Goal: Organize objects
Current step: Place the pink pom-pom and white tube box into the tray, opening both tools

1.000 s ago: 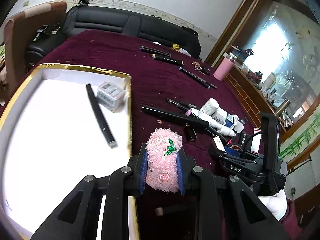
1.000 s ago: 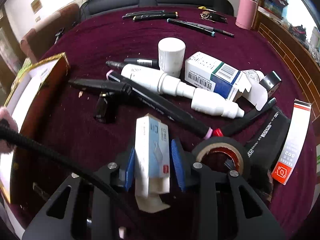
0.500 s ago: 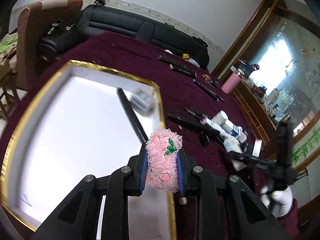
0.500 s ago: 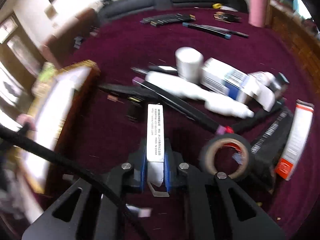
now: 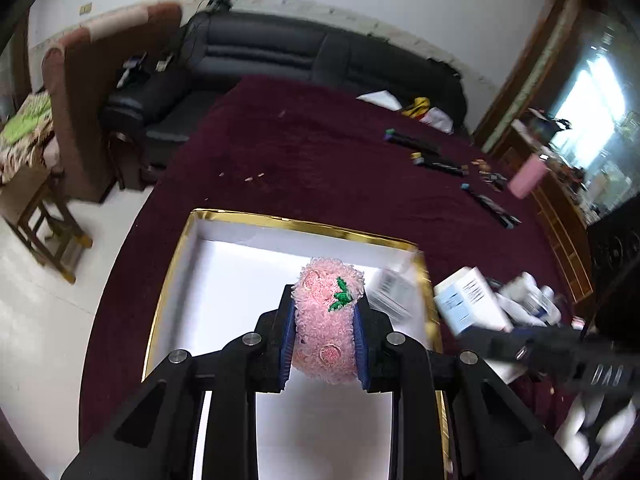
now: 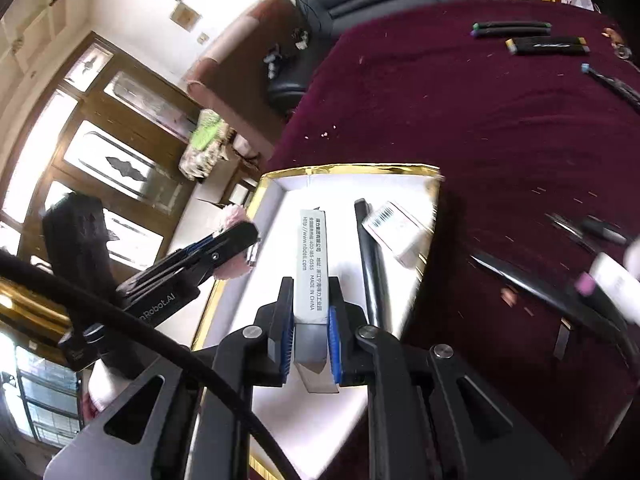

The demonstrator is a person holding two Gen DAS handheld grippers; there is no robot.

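Left gripper [image 5: 325,330]: clamping a fluffy pink plush piece [image 5: 326,316] between its blue pads, low in the centre of the left wrist view; a green stitched mark showing on top of the plush. Hanging over the white tray [image 5: 224,280] with the gold rim, the tray filling the lower middle of that frame on the dark red tablecloth [image 5: 320,152].

Right gripper [image 6: 311,342]: pressing both blue pads against a narrow white box [image 6: 313,256] with printed lettering along its upper face, the box sticking forward and up toward the centre of the right wrist view. Hovering over the same tray, whose bare white floor is lying in the middle of that frame.

Lying inside the tray, right of the held box: a long black pen [image 6: 370,256], and just beside it, by the tray's right rim, a small white box with a barcode [image 6: 394,226], blurred.

Showing at the left of the right wrist view: the left gripper seen side-on, pink plush peeking out past its tip.

Resting on the cloth at the upper right of the right wrist view: several dark markers [image 6: 546,45]. Blurring at the right edge of the left wrist view: a blue-and-white carton [image 5: 470,304], plus a pink bottle [image 5: 528,178] further up.
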